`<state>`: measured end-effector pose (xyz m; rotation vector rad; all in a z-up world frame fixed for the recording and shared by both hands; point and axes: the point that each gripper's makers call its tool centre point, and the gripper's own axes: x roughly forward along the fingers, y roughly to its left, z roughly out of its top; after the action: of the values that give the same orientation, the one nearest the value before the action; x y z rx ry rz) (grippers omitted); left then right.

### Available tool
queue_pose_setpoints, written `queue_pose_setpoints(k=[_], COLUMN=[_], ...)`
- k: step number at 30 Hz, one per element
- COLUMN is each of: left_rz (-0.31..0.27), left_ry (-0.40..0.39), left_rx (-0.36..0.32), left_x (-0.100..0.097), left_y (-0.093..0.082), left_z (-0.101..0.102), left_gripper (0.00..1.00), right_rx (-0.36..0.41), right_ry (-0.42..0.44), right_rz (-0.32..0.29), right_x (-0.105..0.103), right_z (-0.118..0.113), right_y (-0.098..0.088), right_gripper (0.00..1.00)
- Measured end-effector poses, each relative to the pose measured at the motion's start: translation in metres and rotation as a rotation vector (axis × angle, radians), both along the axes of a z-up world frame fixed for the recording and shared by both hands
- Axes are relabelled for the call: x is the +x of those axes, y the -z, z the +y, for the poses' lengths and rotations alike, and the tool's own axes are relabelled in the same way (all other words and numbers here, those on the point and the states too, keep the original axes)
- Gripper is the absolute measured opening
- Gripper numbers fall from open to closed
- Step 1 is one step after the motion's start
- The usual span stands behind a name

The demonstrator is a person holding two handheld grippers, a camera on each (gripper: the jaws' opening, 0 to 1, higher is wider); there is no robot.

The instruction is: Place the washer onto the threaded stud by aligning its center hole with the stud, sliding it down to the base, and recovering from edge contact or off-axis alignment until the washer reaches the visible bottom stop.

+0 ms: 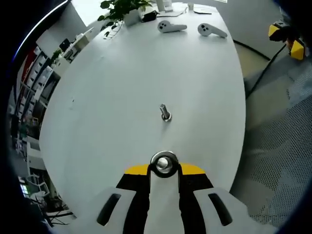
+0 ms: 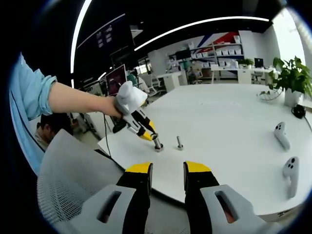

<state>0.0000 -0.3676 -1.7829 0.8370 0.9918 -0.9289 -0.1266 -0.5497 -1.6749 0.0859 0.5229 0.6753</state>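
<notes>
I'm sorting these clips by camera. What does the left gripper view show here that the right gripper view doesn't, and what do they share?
Left gripper view: the washer face-on, pinched at the left gripper's tips, its hole visible.

Right gripper view: the person's arm and blue sleeve holding the left gripper from the side, the right gripper open and holding nothing, and a mesh chair.

Both: the stud upright on the white table, two white controllers, a potted plant.

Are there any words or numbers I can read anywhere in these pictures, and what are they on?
No text can be read.
Dark wall screen in the right gripper view: faint light rows, too blurred to read.
White shelf boxes: too small to tell.
Shiny metal ring washer, upright threaded metal stud, two white game controllers on the white oval table: no marking visible.
</notes>
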Motion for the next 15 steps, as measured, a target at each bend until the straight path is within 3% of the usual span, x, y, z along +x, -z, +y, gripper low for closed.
queue_pose_setpoints(k=[15], left_rz=[0.027], left_ry=[0.029], left_rx=[0.03], left_x=[0.004], left_y=[0.014], left_z=[-0.001], left_gripper=[0.19], right_rx=[0.003], right_ry=[0.01], right_rz=[0.0], right_x=[0.001], right_z=[-0.001], right_y=[0.0], right_gripper=[0.28])
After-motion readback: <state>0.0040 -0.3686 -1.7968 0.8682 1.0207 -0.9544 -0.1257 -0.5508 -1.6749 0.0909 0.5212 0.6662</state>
